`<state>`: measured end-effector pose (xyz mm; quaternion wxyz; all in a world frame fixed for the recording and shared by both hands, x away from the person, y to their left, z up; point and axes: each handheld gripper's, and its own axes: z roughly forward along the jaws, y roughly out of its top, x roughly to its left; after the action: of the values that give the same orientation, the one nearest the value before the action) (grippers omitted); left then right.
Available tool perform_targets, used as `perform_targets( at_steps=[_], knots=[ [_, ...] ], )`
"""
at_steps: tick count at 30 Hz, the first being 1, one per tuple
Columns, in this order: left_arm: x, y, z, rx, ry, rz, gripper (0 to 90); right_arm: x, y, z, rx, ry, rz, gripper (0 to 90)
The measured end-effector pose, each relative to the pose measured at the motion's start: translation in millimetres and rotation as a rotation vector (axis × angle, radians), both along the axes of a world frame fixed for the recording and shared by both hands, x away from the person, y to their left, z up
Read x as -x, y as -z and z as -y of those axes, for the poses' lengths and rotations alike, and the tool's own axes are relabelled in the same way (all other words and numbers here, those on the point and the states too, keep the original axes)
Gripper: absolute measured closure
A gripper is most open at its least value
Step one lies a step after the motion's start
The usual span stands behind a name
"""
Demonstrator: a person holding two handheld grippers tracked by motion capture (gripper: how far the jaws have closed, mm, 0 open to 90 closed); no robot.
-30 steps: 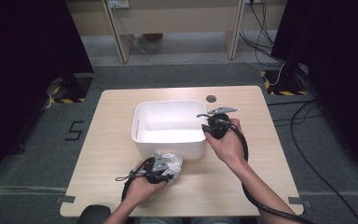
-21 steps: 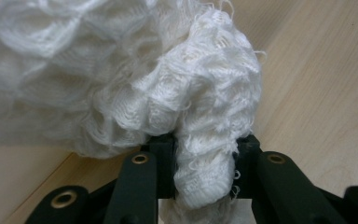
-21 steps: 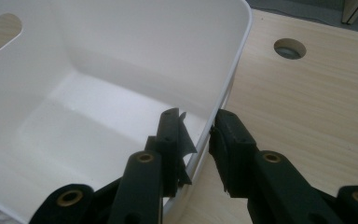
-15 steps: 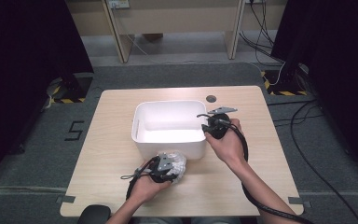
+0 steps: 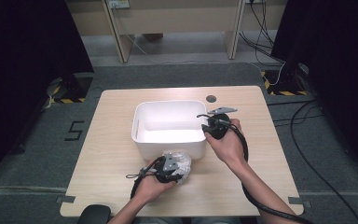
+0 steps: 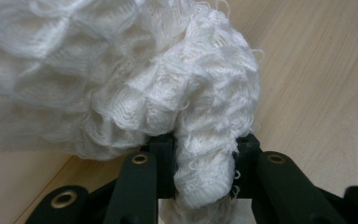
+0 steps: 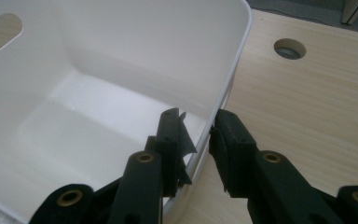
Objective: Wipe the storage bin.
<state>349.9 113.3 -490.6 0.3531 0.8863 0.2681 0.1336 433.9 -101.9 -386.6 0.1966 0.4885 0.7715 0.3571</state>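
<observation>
Table: a pale wooden rectangular table carries everything, with a small round cable hole near its far edge.
Bin: a white, open-topped plastic bin stands mid-table, empty inside, its long axis running left to right.
Bundle: a white, crumpled knitted mesh bundle lies on the wood just beside the bin's near wall, toward the near right corner of the bin.
Left gripper: the black left gripper is pressed together on a twisted tail of the bundle; the rest of the mesh bulges out beyond the jaw tips.
Right gripper: the black right gripper straddles the bin's right wall, one jaw inside and one outside, seemingly clamping the rim to steady it.
Key relation: the bin's opening lies just beyond and above the left gripper, so I judge a lift over the near wall comes next; the left hand is clearly the nearer one to the bundle.
Change: compared with a second ago, the left gripper and bundle have crept slightly rightward toward the bin; the right gripper sits unmoved on the rim.
</observation>
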Motion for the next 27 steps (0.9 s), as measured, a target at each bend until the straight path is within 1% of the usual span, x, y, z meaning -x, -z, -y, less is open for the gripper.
perform_targets(
  at_steps=[5, 6, 8, 9, 15, 17, 20, 21, 23, 24, 27],
  knots=[
    [1.3, -6.5, 0.8, 0.018, 0.005, 0.013, 69.1, 0.0, 0.0, 0.0, 0.000, 0.000, 0.000, 72.8],
    [2.0, -8.3, 1.5, 0.027, 0.001, 0.023, 69.1, 0.0, 0.0, 0.0, 0.000, 0.000, 0.000, 72.8],
    [3.2, -13.6, 1.8, 0.031, 0.006, 0.034, 69.1, 0.0, 0.1, 0.0, 0.000, 0.000, 0.000, 72.8],
    [4.0, -16.4, 2.1, 0.040, 0.005, 0.041, 69.1, 0.0, 0.1, 0.0, -0.001, 0.000, 0.000, 72.8],
    [7.6, -35.8, 2.3, 0.063, 0.010, 0.092, 69.1, 0.2, 0.2, 0.0, -0.002, 0.001, 0.001, 72.8],
    [8.5, -42.5, 1.7, 0.061, 0.014, 0.102, 69.1, 0.3, 0.1, 0.1, -0.001, 0.001, 0.000, 72.8],
    [9.8, -49.1, 1.9, 0.073, 0.009, 0.118, 69.1, 0.4, 0.1, 0.0, -0.001, 0.001, -0.001, 72.6],
    [9.8, -50.4, 1.9, 0.077, 0.008, 0.123, 69.1, 0.4, 0.1, 0.1, -0.002, 0.001, -0.001, 72.6],
    [8.9, -51.5, 1.8, 0.074, 0.010, 0.120, 69.1, 0.3, 0.1, 0.0, -0.002, 0.001, -0.001, 72.6],
    [8.6, -50.9, 2.2, 0.081, 0.006, 0.117, 69.1, 0.4, 0.2, 0.1, -0.002, 0.001, -0.001, 72.6],
    [8.0, -49.8, 3.1, 0.081, 0.004, 0.117, 69.1, 0.6, 0.2, -0.1, -0.002, 0.003, -0.002, 72.5]
  ],
)
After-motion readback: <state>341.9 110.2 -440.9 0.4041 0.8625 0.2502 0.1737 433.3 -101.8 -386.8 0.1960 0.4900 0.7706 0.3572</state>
